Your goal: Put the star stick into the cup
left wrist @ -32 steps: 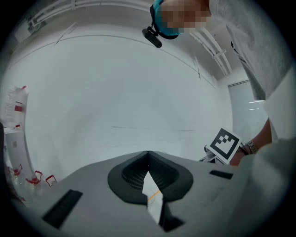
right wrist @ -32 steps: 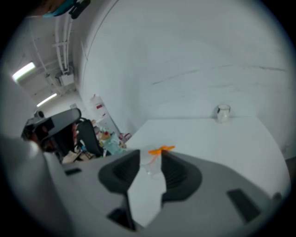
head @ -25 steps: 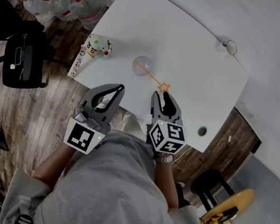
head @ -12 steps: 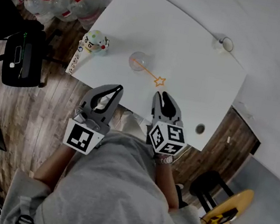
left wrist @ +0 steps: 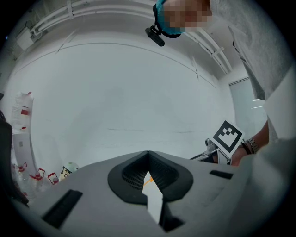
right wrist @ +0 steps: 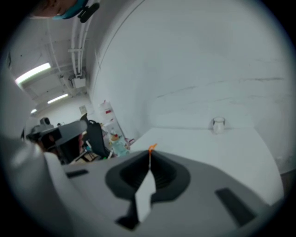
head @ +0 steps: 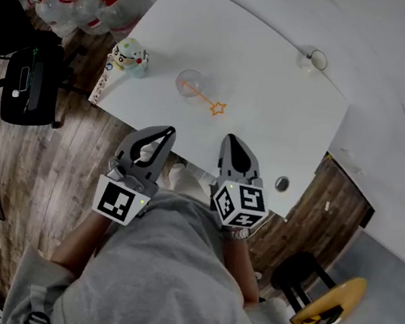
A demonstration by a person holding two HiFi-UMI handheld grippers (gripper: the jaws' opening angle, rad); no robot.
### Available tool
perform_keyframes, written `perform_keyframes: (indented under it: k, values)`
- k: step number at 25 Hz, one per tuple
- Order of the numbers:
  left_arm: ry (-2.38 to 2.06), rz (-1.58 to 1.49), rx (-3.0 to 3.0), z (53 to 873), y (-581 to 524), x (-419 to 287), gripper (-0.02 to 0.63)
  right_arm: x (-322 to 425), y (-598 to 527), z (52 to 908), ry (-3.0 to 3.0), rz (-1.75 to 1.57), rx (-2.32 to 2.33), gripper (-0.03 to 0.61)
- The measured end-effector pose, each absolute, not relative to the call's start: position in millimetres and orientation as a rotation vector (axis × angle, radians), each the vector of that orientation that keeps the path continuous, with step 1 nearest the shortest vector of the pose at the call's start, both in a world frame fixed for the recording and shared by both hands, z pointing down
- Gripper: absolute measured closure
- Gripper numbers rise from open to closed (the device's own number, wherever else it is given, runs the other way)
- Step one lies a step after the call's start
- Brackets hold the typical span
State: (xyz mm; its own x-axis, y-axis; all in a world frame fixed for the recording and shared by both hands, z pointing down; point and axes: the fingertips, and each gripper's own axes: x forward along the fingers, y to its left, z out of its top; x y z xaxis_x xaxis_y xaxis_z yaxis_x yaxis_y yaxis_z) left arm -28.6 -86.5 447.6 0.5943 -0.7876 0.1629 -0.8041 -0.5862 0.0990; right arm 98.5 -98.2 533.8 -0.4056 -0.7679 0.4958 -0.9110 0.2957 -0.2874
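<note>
A clear cup [head: 187, 83] stands on the white table [head: 274, 108]. The orange star stick [head: 211, 104] leans in it, plain end inside and star hanging out over the near rim. Both grippers hover at the near table edge, close to the person's body and apart from the cup. My left gripper [head: 167, 131] is shut and empty; through its jaws a sliver of the orange stick [left wrist: 147, 181] shows. My right gripper [head: 230, 139] has just been closing and is shut on nothing. Above its tips [right wrist: 149, 155] peeks the orange star [right wrist: 151, 148].
A round-headed toy figure [head: 126, 55] stands at the table's left edge. A small glass jar [head: 314, 59] sits at the far right corner and a cable hole [head: 282, 183] near the right front. A black chair [head: 30, 80] and water bottles [head: 98, 3] stand left of the table.
The right gripper's jaws, open beside the star a second ago, have closed empty. Both grippers have drawn back from the cup and stick, which stay on the table.
</note>
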Motion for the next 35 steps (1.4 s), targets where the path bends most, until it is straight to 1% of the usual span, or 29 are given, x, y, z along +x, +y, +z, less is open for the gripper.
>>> perform_keyframes:
  k: [17, 27, 35]
  values:
    - [-1.429, 0.084, 2.632, 441, -42, 4, 0.584, 120, -62, 507, -2.433, 0.626, 1.476, 0.545]
    - [-1.534, 0.038, 2.646, 419, -33, -7, 0.584, 112, -51, 477, -2.532, 0.521, 1.433, 0.545]
    - [-1.659, -0.026, 2.636, 386, -38, -29, 0.584, 105, -60, 424, -2.661, 0.44, 1.429, 0.545]
